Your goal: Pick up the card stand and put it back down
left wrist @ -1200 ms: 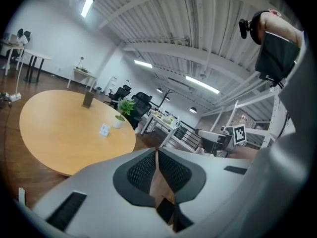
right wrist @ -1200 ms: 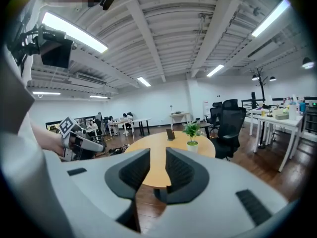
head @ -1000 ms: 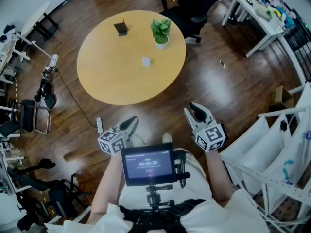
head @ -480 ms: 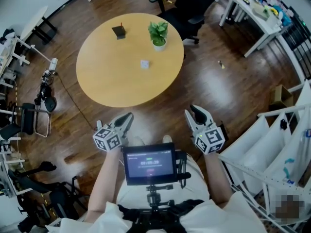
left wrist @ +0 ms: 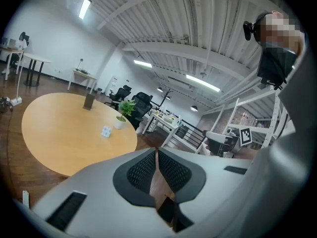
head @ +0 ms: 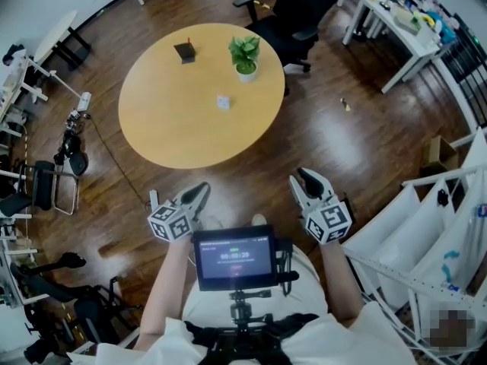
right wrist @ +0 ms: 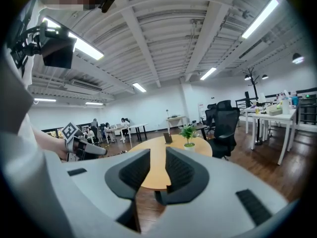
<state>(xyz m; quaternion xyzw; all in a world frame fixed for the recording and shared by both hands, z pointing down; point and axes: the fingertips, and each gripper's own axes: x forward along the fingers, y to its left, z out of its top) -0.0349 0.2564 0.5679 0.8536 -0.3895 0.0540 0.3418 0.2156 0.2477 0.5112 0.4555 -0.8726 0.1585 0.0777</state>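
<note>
Wooden table (head: pixel 175 120) bears card stand (head: pixel 185 50) | left tongs (head: pixel 202 188) closed | right tongs (head: pixel 302 178) apart

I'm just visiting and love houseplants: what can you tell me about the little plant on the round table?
The plant is small, with bright green leaves, standing upright in a white pot. It sits on the round wooden table, near its far edge, close to a black office chair. Only the table touches it. Whether it is real I cannot tell.
</note>
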